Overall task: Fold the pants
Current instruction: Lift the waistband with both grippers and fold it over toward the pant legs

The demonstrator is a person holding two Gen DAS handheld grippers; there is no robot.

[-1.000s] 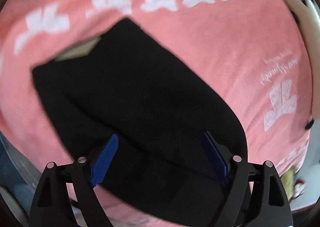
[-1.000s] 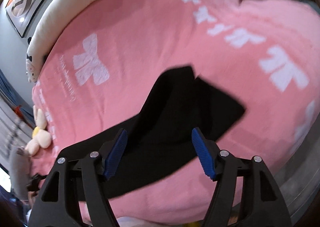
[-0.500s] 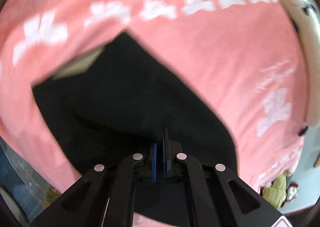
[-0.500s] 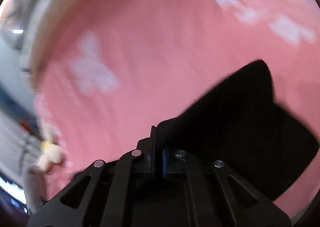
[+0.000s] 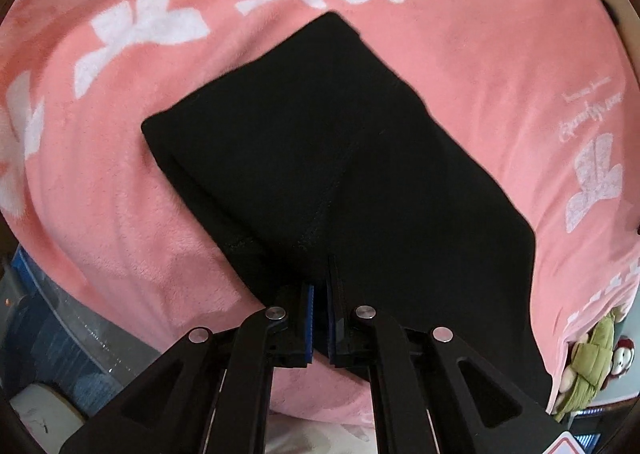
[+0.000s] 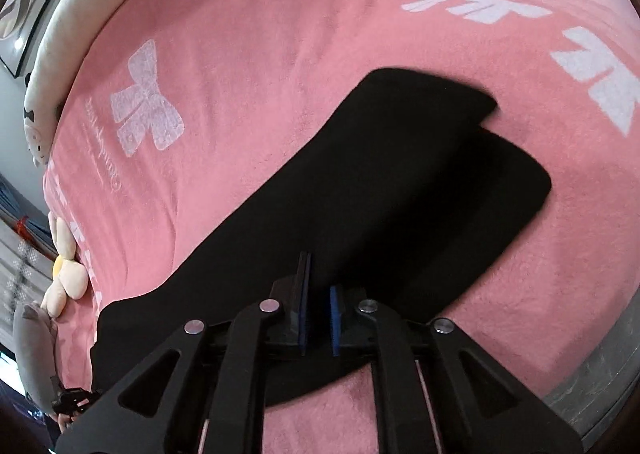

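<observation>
Black pants (image 5: 320, 158) lie folded on a pink blanket (image 5: 500, 66) printed with white bows, spread over a bed. In the left wrist view the pants run from a corner at 12 o'clock down to the frame's lower edge at 5 o'clock, and a doubled edge shows along their 9 o'clock side. The left gripper (image 5: 319, 294) sits at 6 o'clock, its jaws pressed nearly together with a fold of the black cloth pinched between the blue pads (image 5: 307, 318).

In the right wrist view the pants (image 6: 400, 182) stretch from 8 o'clock to 2 o'clock, with 2 stacked layers stepping apart at the 2 o'clock end. The right gripper (image 6: 319, 294) rests over the cloth at 6 o'clock. Its jaws have just closed and then eased a little; a narrow gap shows between the pads (image 6: 335, 318), with black cloth in it, and I cannot tell whether they press on it.

A cream bolster (image 6: 60, 34) curves along the blanket at 10 o'clock, and plush toys (image 6: 64, 278) sit at 8 o'clock.
</observation>
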